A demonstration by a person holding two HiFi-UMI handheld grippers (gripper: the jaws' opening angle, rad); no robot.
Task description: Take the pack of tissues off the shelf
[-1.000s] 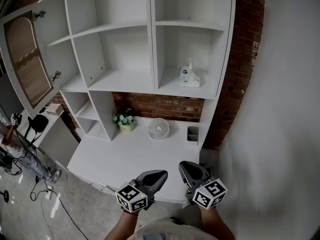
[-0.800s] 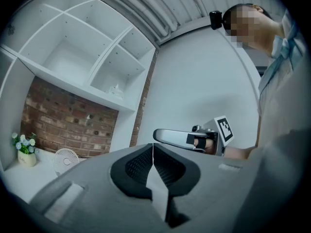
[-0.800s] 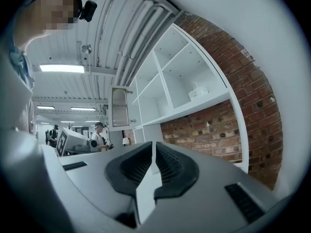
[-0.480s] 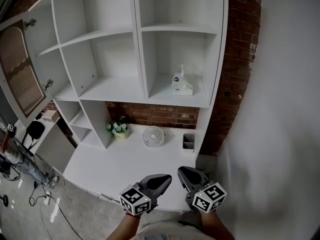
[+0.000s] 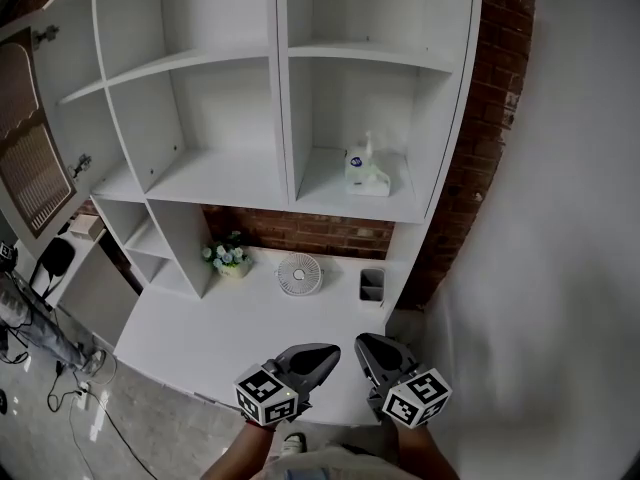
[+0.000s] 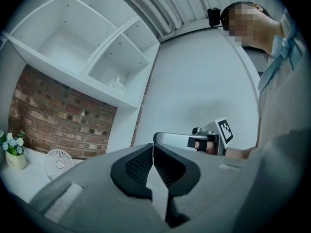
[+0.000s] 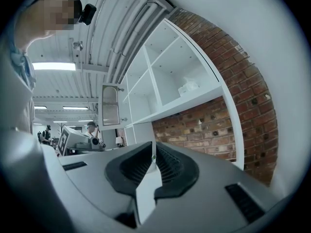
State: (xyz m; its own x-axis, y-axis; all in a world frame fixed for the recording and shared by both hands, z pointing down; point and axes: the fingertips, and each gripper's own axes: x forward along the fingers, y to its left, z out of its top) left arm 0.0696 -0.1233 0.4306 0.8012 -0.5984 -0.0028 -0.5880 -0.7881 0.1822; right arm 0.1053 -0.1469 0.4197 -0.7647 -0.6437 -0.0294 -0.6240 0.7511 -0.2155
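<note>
Up on the shelf point(image 5: 283, 88), your tissues point(image 5: 366, 171) sit in the lower right compartment, toward the back of its floor. The pack is white with a blue mark on the front, and it stands upright with a sheet poking out of the top. It touches nothing but the board under it.

Below that board runs a strip of brick wall point(image 5: 300, 233), and under it lies the white desk point(image 5: 200, 328). On the desk, against the bricks, a small grey holder point(image 5: 372, 284) stands almost straight beneath the tissues. A round white fan point(image 5: 298, 274) is to its left, and a pot of flowers point(image 5: 226, 259) is further left again, beside the shelf's lower cubbies. At the far left a door point(image 5: 25, 168) with a ribbed panel hangs open.

Your two grippers are low, over the near edge of the desk, well apart from the tissues and far below them. Your left gripper point(image 5: 328, 352) has its jaws pressed together with nothing between the pads. Your right gripper point(image 5: 366, 346) is just beside it, not touching, and its jaws are likewise closed on nothing. Both point roughly toward the shelf.
</note>
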